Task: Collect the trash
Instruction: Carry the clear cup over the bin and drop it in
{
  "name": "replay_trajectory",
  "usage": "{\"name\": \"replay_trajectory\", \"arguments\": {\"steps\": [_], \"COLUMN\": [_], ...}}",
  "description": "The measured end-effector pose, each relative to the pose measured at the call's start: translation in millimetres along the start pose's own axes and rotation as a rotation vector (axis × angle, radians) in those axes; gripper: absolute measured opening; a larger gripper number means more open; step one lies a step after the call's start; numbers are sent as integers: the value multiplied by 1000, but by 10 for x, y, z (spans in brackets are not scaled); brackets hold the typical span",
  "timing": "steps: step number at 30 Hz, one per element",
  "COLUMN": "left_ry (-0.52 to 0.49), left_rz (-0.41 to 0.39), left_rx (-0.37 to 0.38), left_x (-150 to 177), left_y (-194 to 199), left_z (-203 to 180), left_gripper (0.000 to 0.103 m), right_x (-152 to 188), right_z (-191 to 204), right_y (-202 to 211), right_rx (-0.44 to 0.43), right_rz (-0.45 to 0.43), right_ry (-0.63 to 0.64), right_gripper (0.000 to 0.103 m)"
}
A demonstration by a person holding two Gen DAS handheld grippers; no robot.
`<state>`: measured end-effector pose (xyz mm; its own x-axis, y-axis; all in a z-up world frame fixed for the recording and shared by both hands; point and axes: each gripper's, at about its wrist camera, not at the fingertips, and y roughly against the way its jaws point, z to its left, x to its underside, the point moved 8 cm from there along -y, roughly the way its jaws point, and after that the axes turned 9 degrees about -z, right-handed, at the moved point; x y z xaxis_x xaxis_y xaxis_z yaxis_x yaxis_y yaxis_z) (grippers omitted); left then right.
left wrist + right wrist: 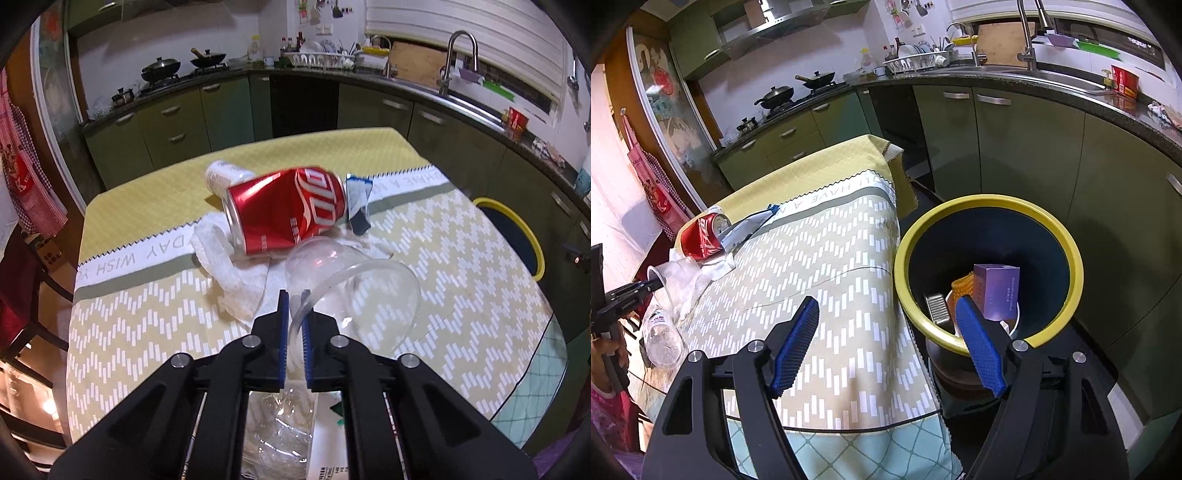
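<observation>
Clear plastic cup (351,284) | lies near table (461,258) edge | left gripper (295,325) pinches its rim (thin, light, crushes easily) | right gripper (886,343) spread, empty, near bin (1071,258)

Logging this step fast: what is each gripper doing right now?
Left gripper: shut on the rim of the clear plastic cup.
Right gripper: open, holding nothing, beside the yellow-rimmed bin.

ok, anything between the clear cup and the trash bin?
Only bare tablecloth between the clear plastic cup and the yellow-rimmed trash bin, seen in the right wrist view.
</observation>
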<state>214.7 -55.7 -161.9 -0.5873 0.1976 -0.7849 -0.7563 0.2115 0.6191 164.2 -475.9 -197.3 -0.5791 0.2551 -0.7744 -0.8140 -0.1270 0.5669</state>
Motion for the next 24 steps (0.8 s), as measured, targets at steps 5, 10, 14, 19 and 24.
{"name": "replay_trajectory", "arguments": {"steps": [5,10,14,19,24], "left_ry": [-6,-37,-70,-113,-152], "left_rz": [-57,-95,-127,-148,-159], "left_rx": [2,31,80,154,256], "left_x": [-181,-335,-468,-615,-776], "left_y": [142,284,394,443,364], "left_z": [-33,-210,-483,-879,-1458], "left_gripper": [7,7,7,7,7], "right_x": [4,27,44,48,12], "right_z": [-13,-64,-129,-249,-514], "right_y": [36,58,75,153,355], "right_rx": [-2,2,2,8,55], "right_rz": [-10,-16,-18,-41,-101], "right_ry": [-5,-17,-30,-58,-101], "right_gripper": [76,76,76,76,76]}}
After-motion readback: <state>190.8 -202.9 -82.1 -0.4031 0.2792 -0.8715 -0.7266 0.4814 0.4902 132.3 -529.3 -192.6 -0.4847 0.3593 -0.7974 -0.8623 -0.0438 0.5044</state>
